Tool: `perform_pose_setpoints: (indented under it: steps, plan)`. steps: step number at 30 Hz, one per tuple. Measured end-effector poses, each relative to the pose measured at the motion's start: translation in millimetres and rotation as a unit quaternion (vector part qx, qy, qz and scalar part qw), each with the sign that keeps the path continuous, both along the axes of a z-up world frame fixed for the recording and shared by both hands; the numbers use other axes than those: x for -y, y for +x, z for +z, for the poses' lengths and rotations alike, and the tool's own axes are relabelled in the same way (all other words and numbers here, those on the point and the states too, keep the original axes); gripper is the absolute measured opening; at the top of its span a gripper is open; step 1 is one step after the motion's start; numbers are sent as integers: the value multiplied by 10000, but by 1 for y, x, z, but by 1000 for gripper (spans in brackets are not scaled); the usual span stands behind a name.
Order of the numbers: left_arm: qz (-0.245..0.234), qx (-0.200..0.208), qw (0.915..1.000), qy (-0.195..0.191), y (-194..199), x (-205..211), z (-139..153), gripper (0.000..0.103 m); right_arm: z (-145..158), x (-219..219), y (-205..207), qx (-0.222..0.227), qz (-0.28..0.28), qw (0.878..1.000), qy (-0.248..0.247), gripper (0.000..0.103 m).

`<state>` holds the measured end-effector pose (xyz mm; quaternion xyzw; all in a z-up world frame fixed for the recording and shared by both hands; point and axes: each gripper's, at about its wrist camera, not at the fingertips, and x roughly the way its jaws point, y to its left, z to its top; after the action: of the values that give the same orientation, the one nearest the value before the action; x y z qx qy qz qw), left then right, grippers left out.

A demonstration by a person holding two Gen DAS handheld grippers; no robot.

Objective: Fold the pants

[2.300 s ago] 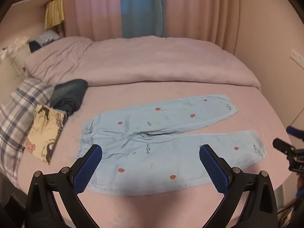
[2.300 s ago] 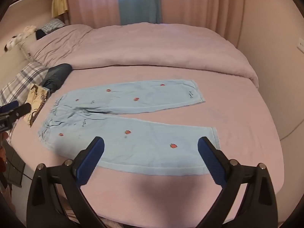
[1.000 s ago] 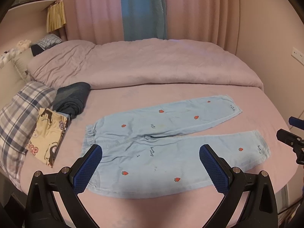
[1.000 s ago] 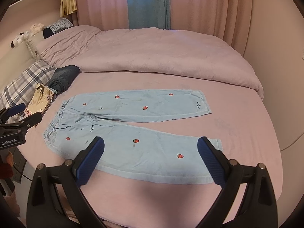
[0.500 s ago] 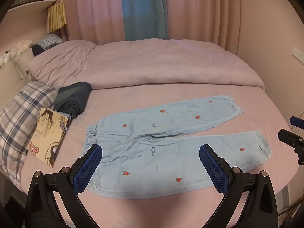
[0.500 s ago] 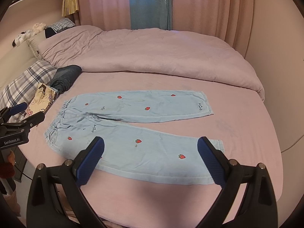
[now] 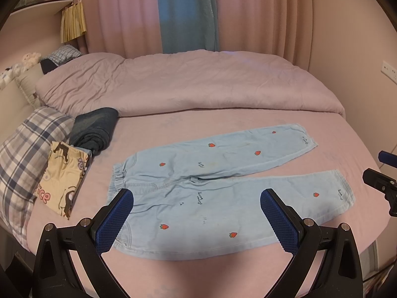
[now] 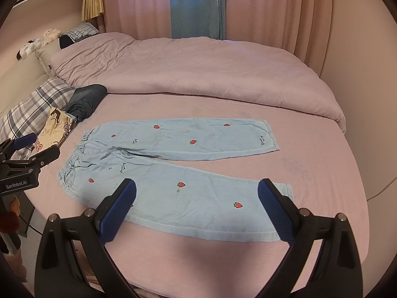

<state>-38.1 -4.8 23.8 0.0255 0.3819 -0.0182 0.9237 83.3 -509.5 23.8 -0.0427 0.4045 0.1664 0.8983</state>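
Note:
Light blue pants [image 7: 218,186] with red strawberry prints lie flat on the pink bed [image 7: 173,273], waistband to the left, both legs spread toward the right. In the right wrist view the same pants [image 8: 178,168] lie with the two legs splayed apart. My left gripper [image 7: 196,221] hovers open above the near edge, over the waist and near leg, holding nothing. My right gripper [image 8: 196,208] hovers open over the near leg toward the cuff, also empty. Each gripper shows at the edge of the other's view: the right gripper [image 7: 382,181] and the left gripper [image 8: 27,154].
A rumpled mauve duvet [image 7: 188,84] covers the far half of the bed. At the left lie a plaid pillow [image 7: 22,146], a folded dark garment [image 7: 94,129] and a cream cartoon-print cloth [image 7: 62,178]. Pink and blue curtains [image 7: 188,12] hang behind. The bed's front edge is close below.
Both grippers have drawn back and risen slightly, so the pants sit smaller and lower in each view. The pants have not moved, and both grippers stay open.

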Motion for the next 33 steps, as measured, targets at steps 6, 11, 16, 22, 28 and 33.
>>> perform_pose_setpoints:
  steps: [6, 11, 16, 22, 28, 33]
  plan:
    - [-5, -4, 10000, -11, 0, -1, 0, 102, 0, 0, 0, 3, 0, 10000, -8, 99]
    - [-9, 0, 10000, -6, 0, 0, -1, 102, -1, -1, -1, 8, 4, 10000, -10, 99]
    - [-26, -13, 10000, -1, 0, 0, -3, 102, -2, -3, -1, 2, 14, 10000, -16, 99]
    - [-81, -91, 9999, 5, 6, -1, -10, 102, -5, -4, 2, -52, 3, 10000, -32, 99]
    - [-430, -348, 9970, -544, 27, -14, -29, 102, -19, -10, 18, -249, 47, 9996, -103, 99]
    - [-388, -357, 9922, -1126, 67, -71, -62, 102, -50, -28, 49, -586, 501, 9968, -222, 99]
